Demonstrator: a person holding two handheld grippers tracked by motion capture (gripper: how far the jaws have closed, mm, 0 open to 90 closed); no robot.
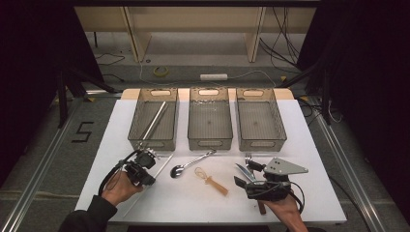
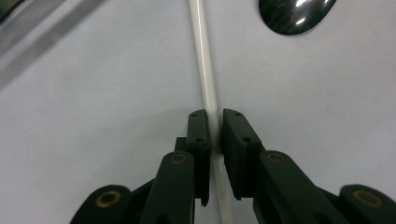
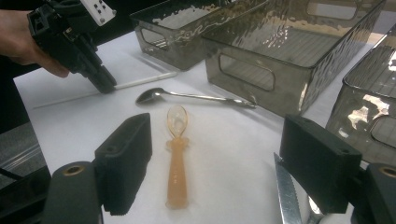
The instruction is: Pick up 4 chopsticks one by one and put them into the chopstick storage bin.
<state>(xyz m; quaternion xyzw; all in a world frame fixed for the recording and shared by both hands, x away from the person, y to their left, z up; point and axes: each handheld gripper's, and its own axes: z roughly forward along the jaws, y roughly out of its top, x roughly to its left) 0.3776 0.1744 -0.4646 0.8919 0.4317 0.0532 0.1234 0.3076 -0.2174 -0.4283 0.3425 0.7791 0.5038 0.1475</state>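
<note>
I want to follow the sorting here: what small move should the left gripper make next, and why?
Probably lift. The left gripper has its jaws closed around the white stick, which lies flat on the table; the left bin, holding a similar stick, looks like its place.

Lab or test bay, not a home kitchen. I stand at a white board (image 1: 300, 193) laid as a work surface on a bare frame. Ahead of my left gripper (image 1: 145, 166) and right gripper (image 1: 246, 182), three identical smoked plastic bins (image 1: 210, 118) sit in a neat row. Beyond them, loose cables (image 1: 285, 43), a white power strip (image 1: 213, 77) and a roll of tape (image 1: 161, 71) lie on grey floor under a plain wooden bench (image 1: 193, 19). Black curtains (image 1: 362, 58) close off both sides. Left of my left gripper, a taped "5" (image 1: 83, 131) marks the floor beside a metal rail (image 1: 43, 164).
</note>
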